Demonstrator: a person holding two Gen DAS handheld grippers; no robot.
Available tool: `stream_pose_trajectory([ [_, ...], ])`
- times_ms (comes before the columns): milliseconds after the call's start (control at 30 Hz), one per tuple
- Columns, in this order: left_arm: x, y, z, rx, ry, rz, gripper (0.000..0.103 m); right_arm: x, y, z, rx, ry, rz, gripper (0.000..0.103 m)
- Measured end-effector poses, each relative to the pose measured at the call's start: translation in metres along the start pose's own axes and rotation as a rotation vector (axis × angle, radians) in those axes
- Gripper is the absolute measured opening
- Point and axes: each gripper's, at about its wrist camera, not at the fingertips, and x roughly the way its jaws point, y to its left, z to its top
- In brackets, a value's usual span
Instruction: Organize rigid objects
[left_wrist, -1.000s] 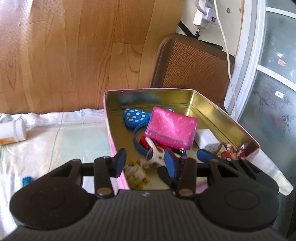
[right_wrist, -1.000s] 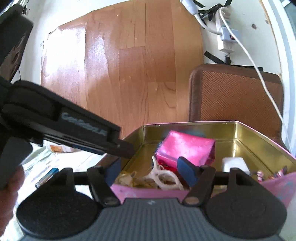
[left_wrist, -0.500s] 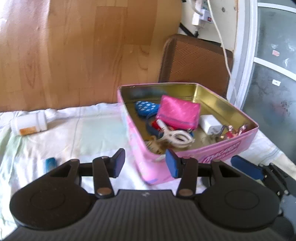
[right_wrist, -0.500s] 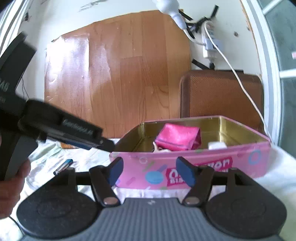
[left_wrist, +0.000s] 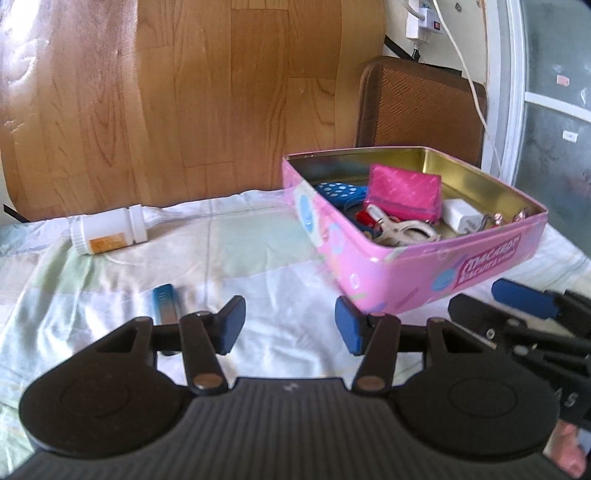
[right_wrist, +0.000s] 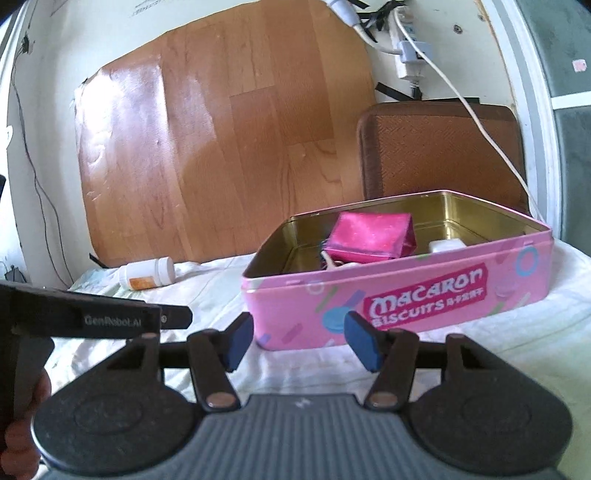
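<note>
Left gripper (left_wrist: 289, 325): nearest, pitched down over the cloth (left_wrist: 258, 258), jaws opening with nothing between them. Its black body, seen side-on in the right wrist view, reads "GenRobot.AI"; a hand (right_wrist: 22, 424) grips it at the frame's left edge.

Right gripper (right_wrist: 299, 341): close to level, aimed at the tin's long side, jaws closing on empty air, the tin just beyond the pads and untouched.

Blue tube (left_wrist: 165, 301): lies on the cloth just ahead of the left gripper's left finger; any print is too small to read.

Tin (left_wrist: 406, 266): pink, open, gold inside, on the cloth to the right. Side panel reads "Macaron Biscuits". Contents: pink pouch (left_wrist: 404, 192) leaning at the middle, blue dotted item (left_wrist: 340, 191) behind it on the left, cream scissors (left_wrist: 402, 229) in front, white charger (left_wrist: 461, 218) on the right, small bits in the right corner too small to tell.

White bottle (left_wrist: 109, 229): on its side on the cloth, well left of the tin, orange label unreadable.

Beyond: chair back (left_wrist: 421, 103), wood-grain panel (left_wrist: 184, 92), wall plug (left_wrist: 424, 18) with cable.
</note>
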Motion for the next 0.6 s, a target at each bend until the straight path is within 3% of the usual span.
stream_pose_trajectory([
  [300, 0.000, 0.015, -0.018, 0.033, -0.010, 0.029, 0.063, 0.003, 0.015, -0.005, 0.005, 0.003, -0.007, 0.056],
  [500, 0.009, 0.011, -0.031, 0.049, 0.020, 0.021, 0.063, 0.006, 0.002, -0.007, 0.099, 0.017, -0.044, 0.056],
  [600, 0.006, 0.007, -0.032, 0.077, -0.010, 0.025, 0.064, 0.010, -0.006, -0.007, 0.150, 0.036, -0.046, 0.056],
])
